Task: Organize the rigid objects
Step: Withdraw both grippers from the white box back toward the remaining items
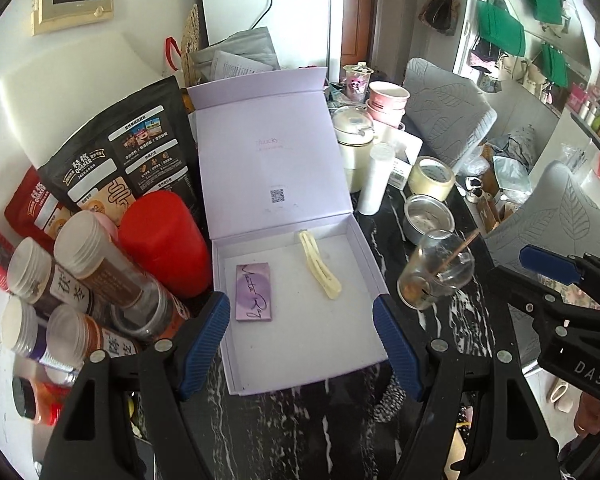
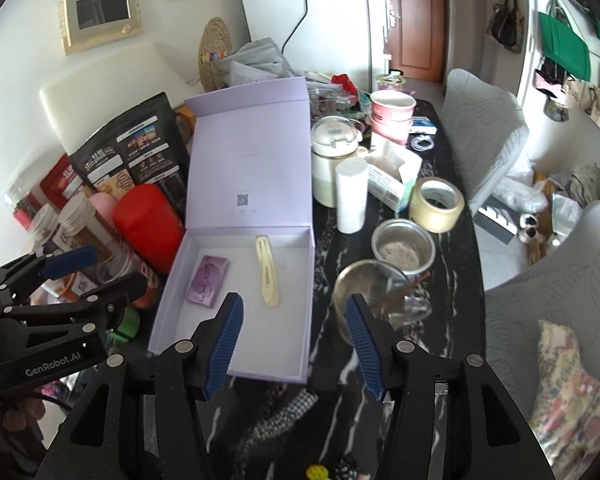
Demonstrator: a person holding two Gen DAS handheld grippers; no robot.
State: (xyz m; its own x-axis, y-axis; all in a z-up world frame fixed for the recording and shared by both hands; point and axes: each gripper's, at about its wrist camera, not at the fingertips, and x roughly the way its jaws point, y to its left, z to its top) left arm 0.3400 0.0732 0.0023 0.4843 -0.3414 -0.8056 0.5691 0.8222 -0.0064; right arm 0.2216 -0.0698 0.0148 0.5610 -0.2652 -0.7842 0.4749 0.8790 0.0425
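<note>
An open lilac box (image 1: 300, 344) (image 2: 256, 344) lies on the black marbled table, its lid standing up behind it. Inside lie a small purple card case (image 1: 254, 293) (image 2: 207, 282) and a cream hair clip (image 1: 320, 265) (image 2: 266, 272). My left gripper (image 1: 302, 344) hangs above the box's near half, open, with nothing between its blue pads. My right gripper (image 2: 294, 346) hovers over the box's right front corner, open and empty. Each gripper shows at the edge of the other's view: the right gripper (image 1: 556, 276) and the left gripper (image 2: 84, 272).
Spice jars (image 1: 88, 268) and a red canister (image 1: 164, 240) crowd the box's left side, with black and red pouches behind. To the right stand a glass mug (image 1: 436, 272) (image 2: 376, 300), a steel cup (image 2: 403, 246), a tape roll (image 2: 436, 204), a white cylinder (image 2: 351, 196) and a cream pot (image 2: 332, 160). Grey chairs (image 2: 484, 140) flank the table.
</note>
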